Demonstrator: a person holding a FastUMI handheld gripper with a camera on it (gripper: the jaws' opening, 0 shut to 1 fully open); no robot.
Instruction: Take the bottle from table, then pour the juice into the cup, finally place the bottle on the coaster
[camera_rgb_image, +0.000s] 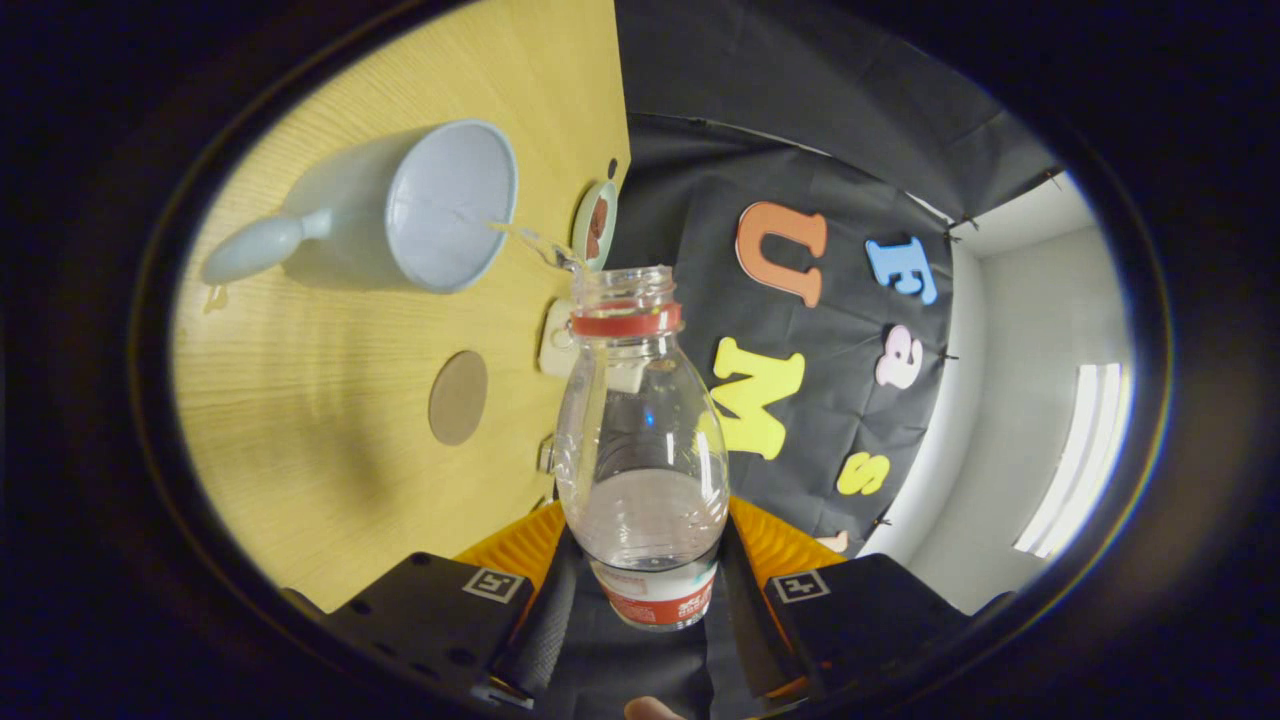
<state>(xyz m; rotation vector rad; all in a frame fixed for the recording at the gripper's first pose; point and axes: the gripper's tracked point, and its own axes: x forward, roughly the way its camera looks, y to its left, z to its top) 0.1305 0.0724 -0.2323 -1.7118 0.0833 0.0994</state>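
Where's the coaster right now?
In the gripper view the coaster lies bare on the table, beyond the tongs holding the bottle, between them and the cup.

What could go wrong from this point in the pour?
1. The stream leaves the bottle mouth thin and lands near the cup rim, so a small wobble could spill onto the table.
2. The fingers grip only the bottle's base; tilted, it might slip.
3. The coaster lies close by the cup; setting the bottle down could bump it.
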